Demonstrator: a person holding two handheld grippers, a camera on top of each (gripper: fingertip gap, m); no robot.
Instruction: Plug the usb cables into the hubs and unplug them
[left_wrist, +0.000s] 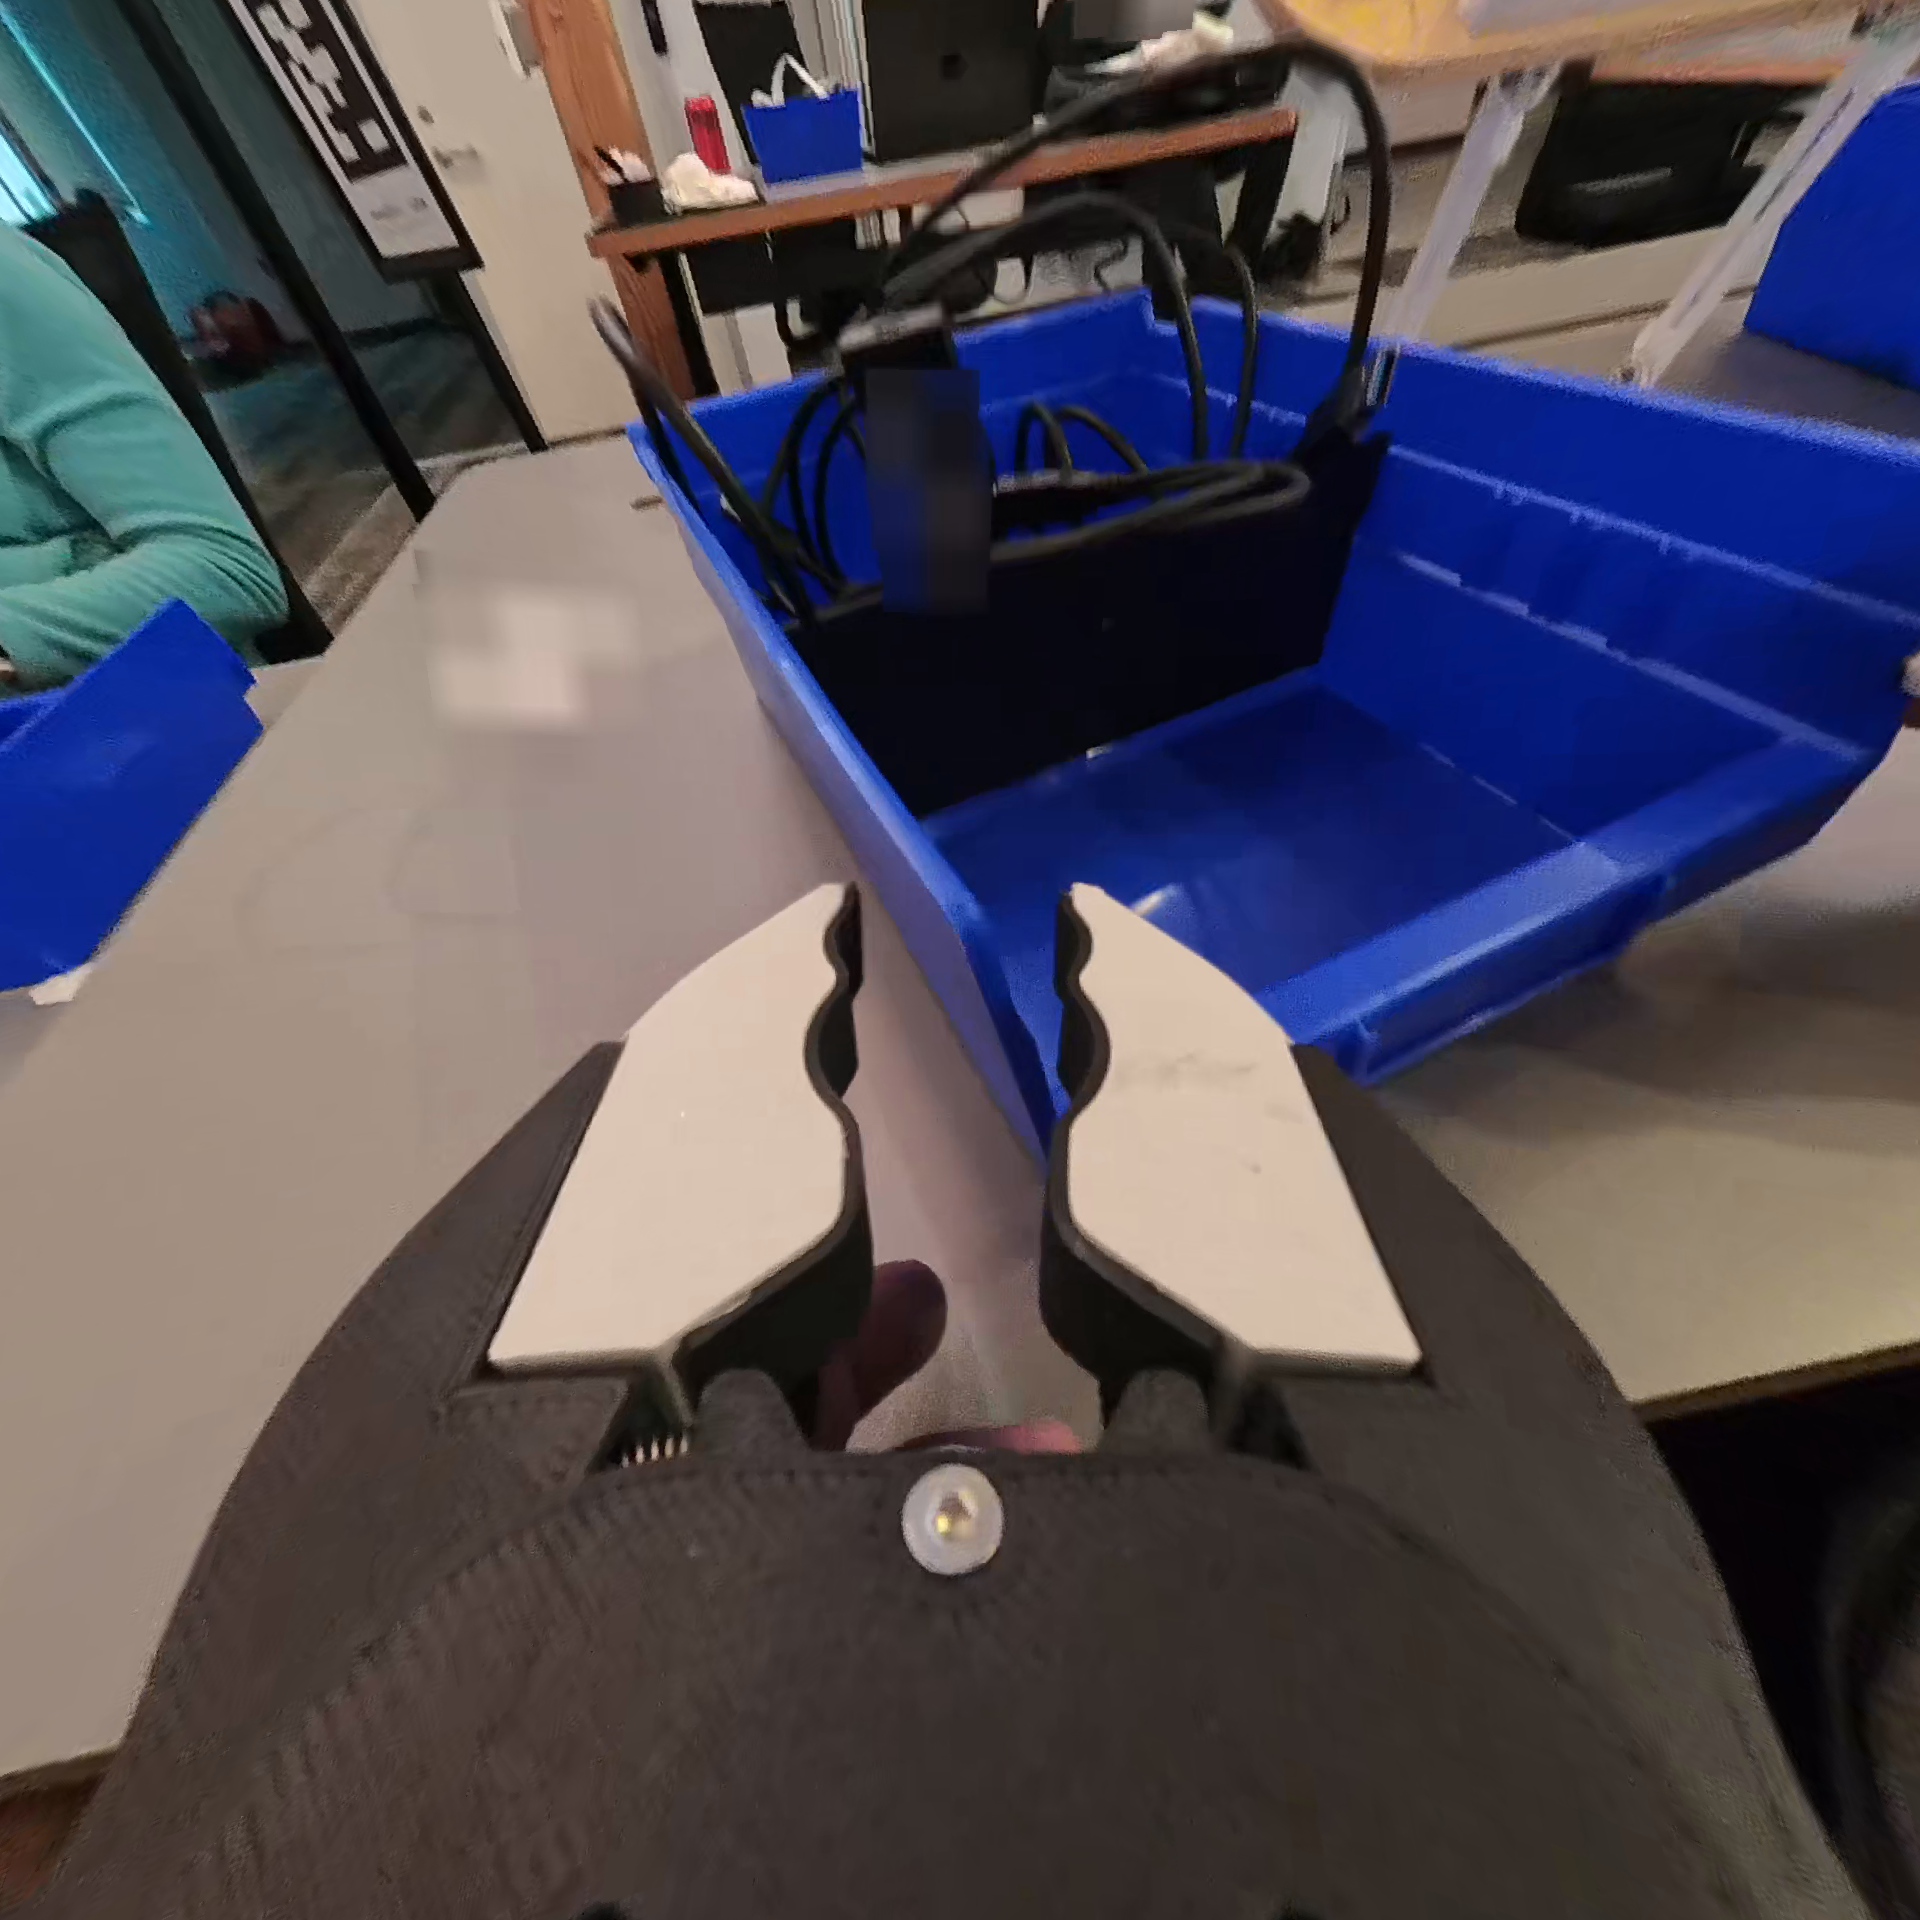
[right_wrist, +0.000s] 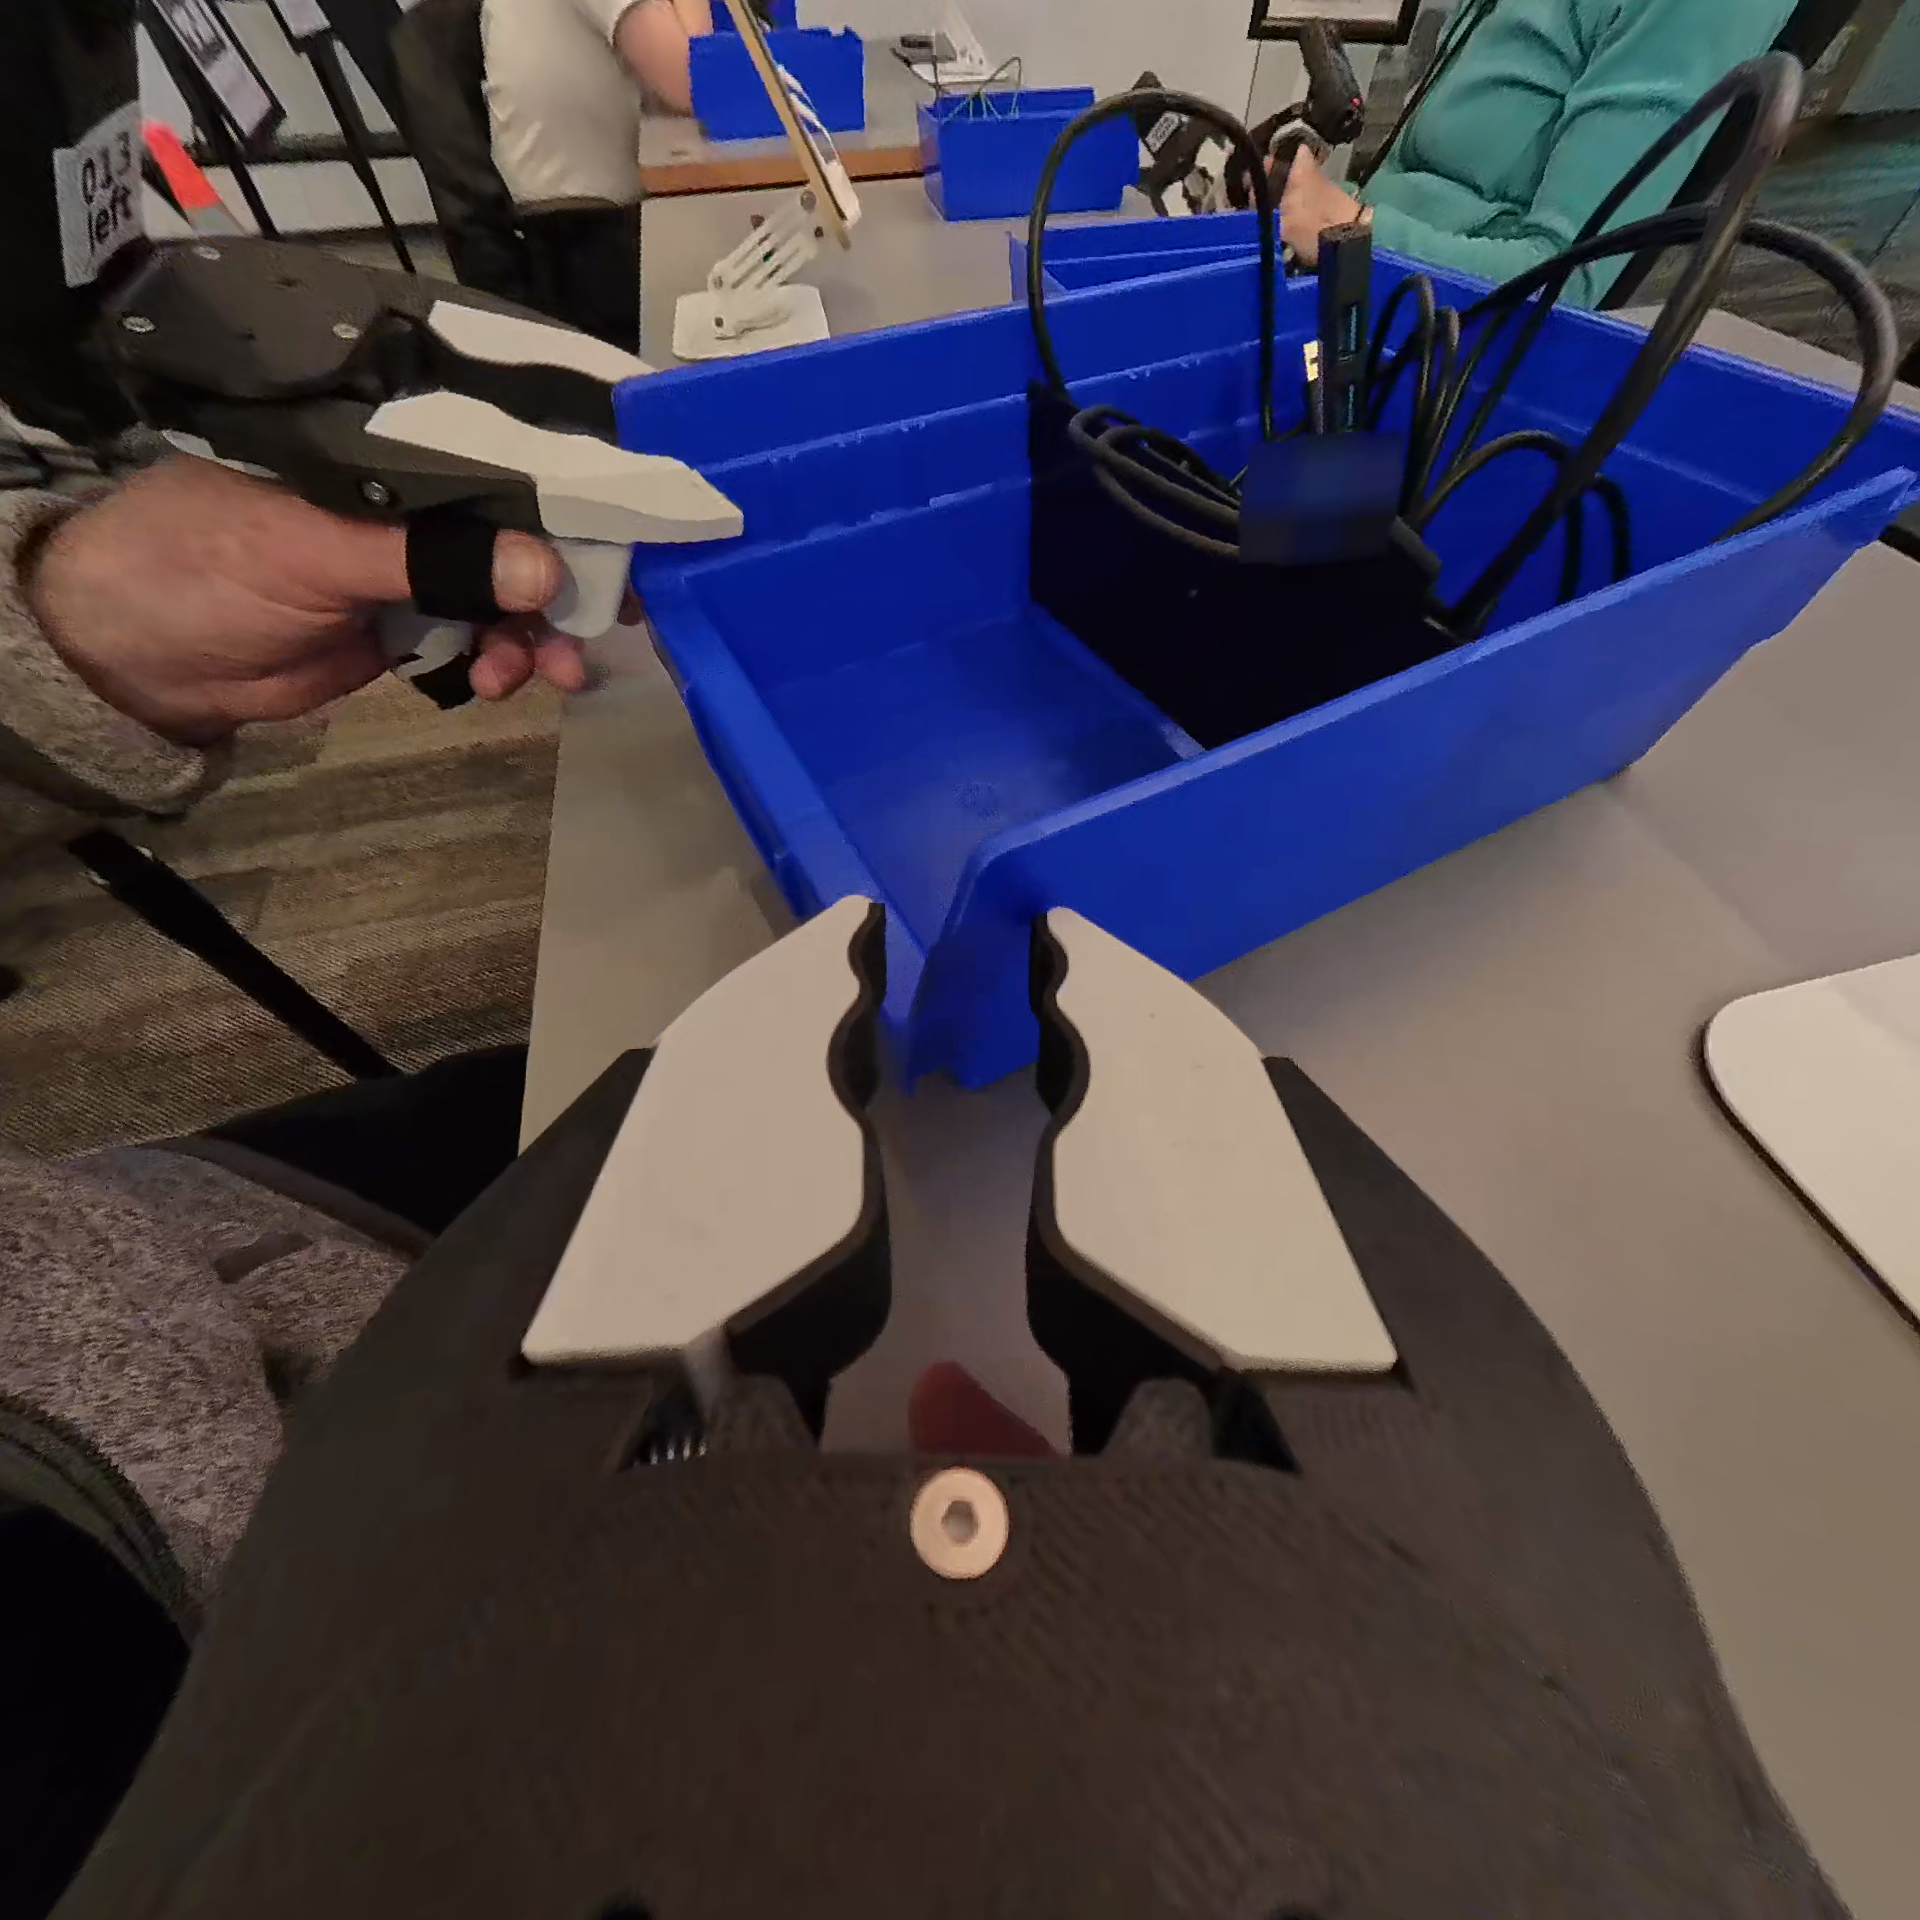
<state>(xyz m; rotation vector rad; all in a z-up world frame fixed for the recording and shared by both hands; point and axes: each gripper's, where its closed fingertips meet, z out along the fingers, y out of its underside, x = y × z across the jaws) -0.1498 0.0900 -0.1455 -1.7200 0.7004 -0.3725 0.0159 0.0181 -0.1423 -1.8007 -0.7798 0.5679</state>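
Your bin (right_wrist: 1351, 790) is bright blue with a black divider (left_wrist: 1091, 665) across its middle, and black cables (right_wrist: 1143, 457) coil behind that divider around a dark hub (right_wrist: 1314, 499). It sits on a plain pale grey worktop (left_wrist: 468, 935), where a white pad (right_wrist: 1829, 1101) shows at the right edge. Your left gripper (left_wrist: 961, 914) and right gripper (right_wrist: 956, 935) both have light grey fingers lined with black on ribbed black bodies, your sleeve (right_wrist: 73, 727) is heathered grey, and the floor (right_wrist: 260, 935) is streaked brown carpet.

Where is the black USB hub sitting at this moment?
The black USB hub stands in the far compartment of the blue plastic bin, behind the dark divider, among looped black cables, right of centre in the right wrist view.
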